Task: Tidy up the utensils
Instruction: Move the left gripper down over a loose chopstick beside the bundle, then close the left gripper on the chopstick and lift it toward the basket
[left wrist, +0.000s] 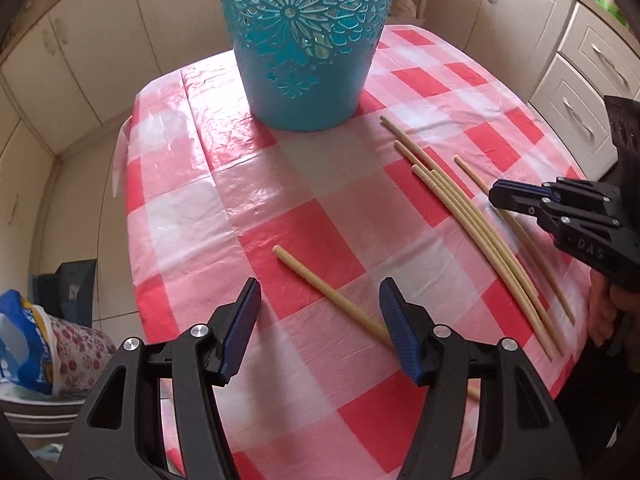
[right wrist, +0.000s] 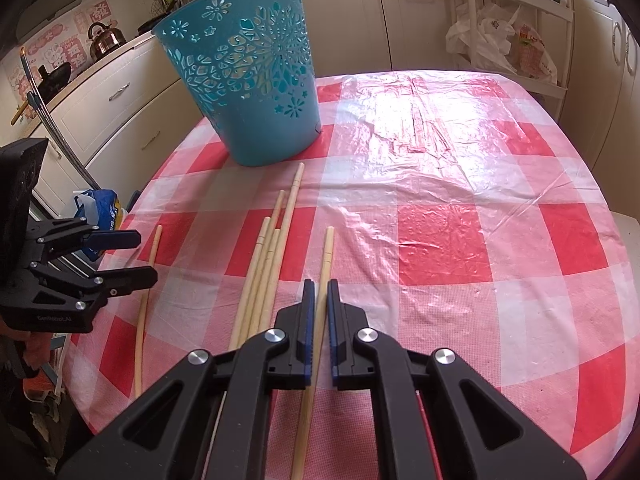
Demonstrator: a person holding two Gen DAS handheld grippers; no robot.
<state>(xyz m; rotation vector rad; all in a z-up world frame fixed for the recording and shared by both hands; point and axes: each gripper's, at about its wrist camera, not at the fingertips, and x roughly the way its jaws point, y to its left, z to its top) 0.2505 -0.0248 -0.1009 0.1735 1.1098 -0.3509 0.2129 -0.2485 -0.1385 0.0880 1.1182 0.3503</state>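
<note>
Bamboo chopstick [right wrist: 325,276] near the blue basket [right wrist: 248,76] is what we are clamping in our right gripper [right wrist: 319,292]; our left gripper [left wrist: 316,296] is gaping empty.

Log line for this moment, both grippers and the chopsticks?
left gripper: open over lone chopstick | right gripper: shut on one chopstick | four chopsticks loose | basket upright

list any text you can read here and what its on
"DAS": on the right tongs body, seen from the left wrist.
"GenRobot.AI": faint, on the left tongs body.
Pink wall stickers: large characters, not legible.
Plastic bags: print too blurred to read.
</note>
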